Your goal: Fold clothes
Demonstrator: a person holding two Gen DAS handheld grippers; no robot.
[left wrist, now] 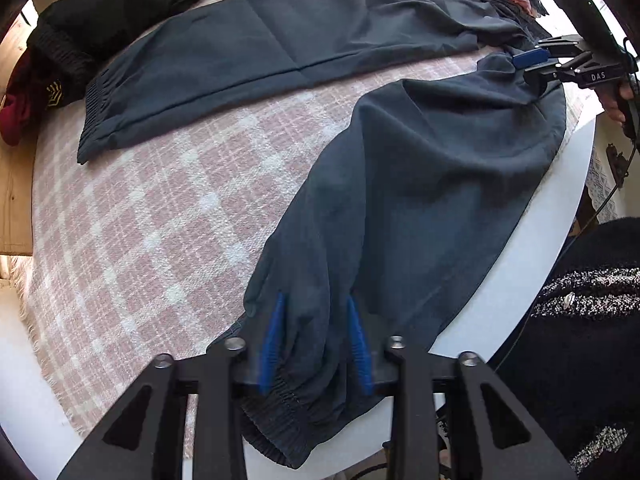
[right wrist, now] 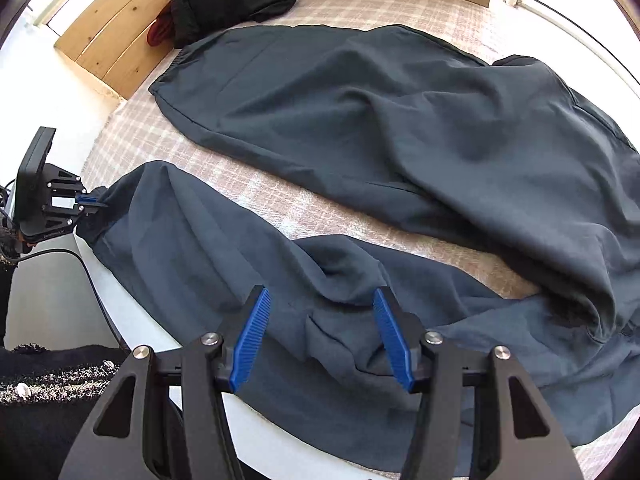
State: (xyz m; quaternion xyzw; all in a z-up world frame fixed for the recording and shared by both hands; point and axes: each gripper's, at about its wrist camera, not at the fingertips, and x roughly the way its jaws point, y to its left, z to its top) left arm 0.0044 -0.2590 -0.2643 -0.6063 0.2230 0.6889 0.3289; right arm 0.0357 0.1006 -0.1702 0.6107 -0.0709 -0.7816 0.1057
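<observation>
On the checked pink blanket (left wrist: pixel 160 216) the dark trousers (left wrist: pixel 420 184) lie spread, my left gripper (left wrist: pixel 314 344) clamped on the near leg's cuff, my right gripper (right wrist: pixel 320 340) apart over its thigh; the thin pinch may slip when lifted

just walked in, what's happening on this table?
A person with two handheld grippers is folding dark grey jogger trousers spread on a pink checked cloth. The left gripper is shut on the near leg's elastic cuff. The right gripper stands open over bunched fabric near the waist, not gripping. A black garment pile sits aside.
</observation>
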